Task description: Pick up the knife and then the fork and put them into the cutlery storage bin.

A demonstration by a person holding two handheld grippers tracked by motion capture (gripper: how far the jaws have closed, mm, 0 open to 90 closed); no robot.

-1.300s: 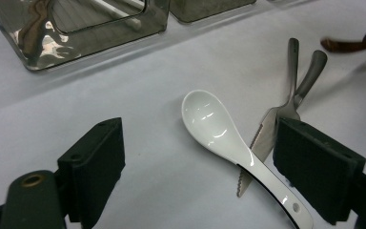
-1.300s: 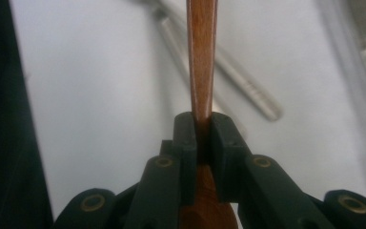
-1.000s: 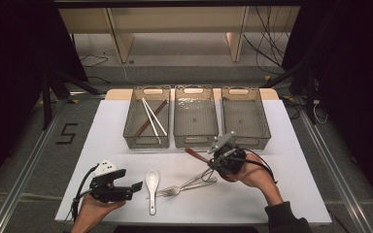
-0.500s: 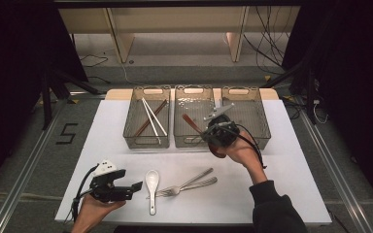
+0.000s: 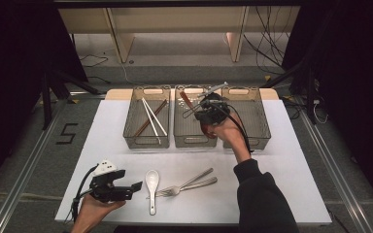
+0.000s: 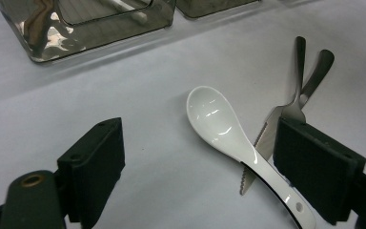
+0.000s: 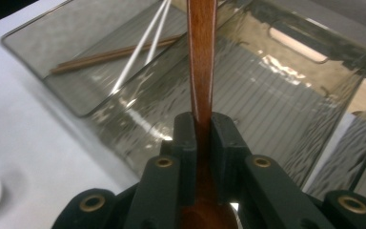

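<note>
Wooden spoon [image 7: 201,57] pinched flat between my right gripper [image 7: 201,125] jaws, handle sticking out ahead, held in the air over the middle bin [image 5: 193,141] of three grey bins; in the high view my right gripper [image 5: 209,110] sits above that bin's far right part. Left bin [image 5: 137,141] already has chopsticks [image 5: 151,117], right bin [image 5: 260,141] looks bare. My left gripper [image 6: 198,164] rests low at the near edge, jaws spread wide, nothing between them, white ceramic spoon [image 6: 224,126] plus fork [image 6: 305,86] and knife [image 6: 262,143] lying just ahead on the table [image 5: 281,184].

Risks, my guess: grip is near one end, so the spoon could swing or slip; letting go from this height, it may bounce or land across the bin wall.

Versus a second ago: the right gripper was down by the fork and knife, now it is up over the middle bin with the spoon; left hasn't moved
</note>
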